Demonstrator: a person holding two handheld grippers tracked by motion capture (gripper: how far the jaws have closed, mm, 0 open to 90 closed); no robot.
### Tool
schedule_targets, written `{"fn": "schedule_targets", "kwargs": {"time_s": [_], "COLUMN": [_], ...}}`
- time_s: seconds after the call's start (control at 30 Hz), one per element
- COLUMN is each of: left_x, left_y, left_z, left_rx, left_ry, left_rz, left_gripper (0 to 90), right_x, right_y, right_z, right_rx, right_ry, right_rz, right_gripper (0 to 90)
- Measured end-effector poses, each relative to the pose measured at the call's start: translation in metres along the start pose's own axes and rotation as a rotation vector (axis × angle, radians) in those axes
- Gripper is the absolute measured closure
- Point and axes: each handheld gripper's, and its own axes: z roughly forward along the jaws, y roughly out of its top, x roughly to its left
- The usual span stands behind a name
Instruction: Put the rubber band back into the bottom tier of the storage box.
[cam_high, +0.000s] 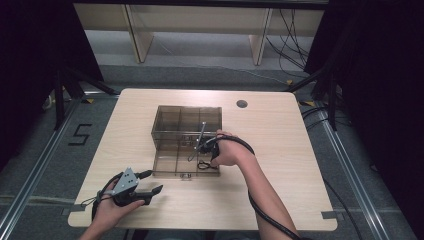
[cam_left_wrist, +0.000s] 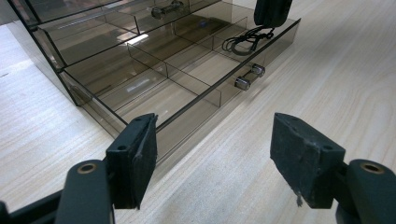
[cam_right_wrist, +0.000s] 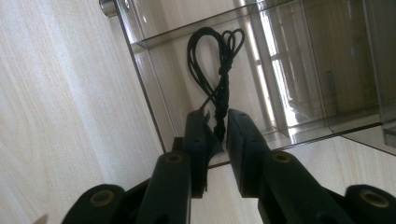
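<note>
A smoky clear organiser box (cam_high: 170, 121) stands mid-table with its bottom drawer (cam_high: 167, 167) pulled out toward me. A looped black cord (cam_right_wrist: 219, 60) lies in the drawer's right front compartment (cam_left_wrist: 247, 39). My right gripper (cam_right_wrist: 217, 119) points down into that compartment, its jaws a little apart. The cord's twisted tail runs up between them, and the pads do not press on it. In the high view the right gripper (cam_high: 207, 150) sits over the drawer's right side. My left gripper (cam_high: 154, 181) stands wide open near the table's front left, empty, facing the drawer front (cam_left_wrist: 215, 135).
The drawer has several divided compartments and two metal knobs (cam_left_wrist: 243, 83) on its front wall. A round cable hole (cam_high: 242, 104) sits at the table's back right. The right gripper's cable (cam_high: 260, 210) trails along the forearm.
</note>
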Motion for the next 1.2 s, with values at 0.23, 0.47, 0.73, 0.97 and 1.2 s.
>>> {"fn": "schedule_targets", "kwargs": {"time_s": [0.23,0.47,0.73,0.97,1.2], "left_x": [0.000,0.000,-0.001,0.000,-0.001], "left_y": [0.000,0.000,0.000,0.000,0.000], "left_z": [0.000,0.001,0.000,0.000,0.000], "left_rx": [0.001,-0.001,0.005,0.004,0.005], "left_ry": [0.002,-0.002,0.002,0.003,0.004], "left_rz": [-0.001,0.003,0.005,0.001,0.005], "left_gripper": [31.6,31.6,31.7,31.7,31.7], "right_x": [-0.002,-0.001,0.000,0.006,0.013], "right_y": [0.001,0.002,0.000,-0.008,-0.025], "right_z": [-0.006,-0.012,-0.019,-0.028,-0.036], "right_rx": [-0.048,-0.062,-0.094,-0.118,-0.185], "right_ry": [-0.006,0.004,-0.004,-0.003,-0.025], "right_rz": [-0.026,-0.016,-0.021,0.010,0.020], "right_gripper": [73.7,69.9,68.2,65.8,62.5]}}
